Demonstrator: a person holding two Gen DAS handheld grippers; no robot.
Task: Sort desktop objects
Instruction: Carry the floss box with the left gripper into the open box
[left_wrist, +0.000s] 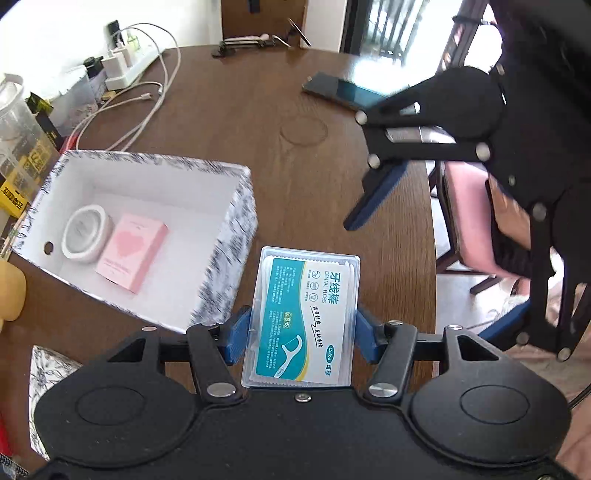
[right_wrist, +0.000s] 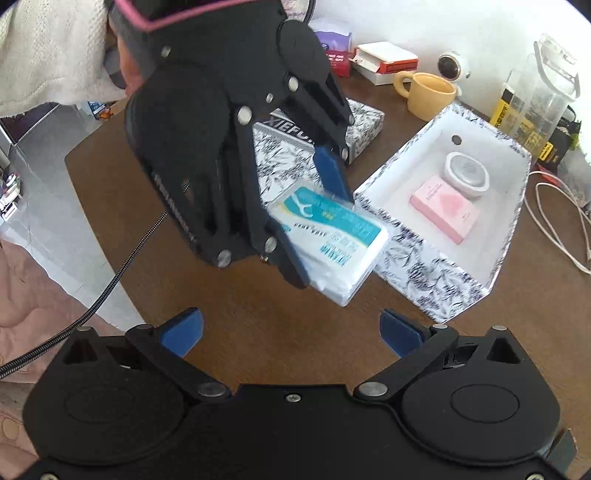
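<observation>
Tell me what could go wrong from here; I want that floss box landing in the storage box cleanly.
The left gripper pinches the dental floss pick case only by its smooth side edges, so it may slip. It hangs outside the patterned box's near wall, which it could clip. Dropped in, it may land on the pink heart box or white round tin.

Bare table (left_wrist: 236, 122) beyond the open box (left_wrist: 236, 236); phone (left_wrist: 340, 90) far right

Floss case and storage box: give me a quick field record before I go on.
held item: dental floss case
holder: left gripper, shut on its sides
right gripper: open, holding nothing
target: patterned box, open, beside the case
box contents: round white tin, pink carton
case position: outside the box, above the table
</observation>
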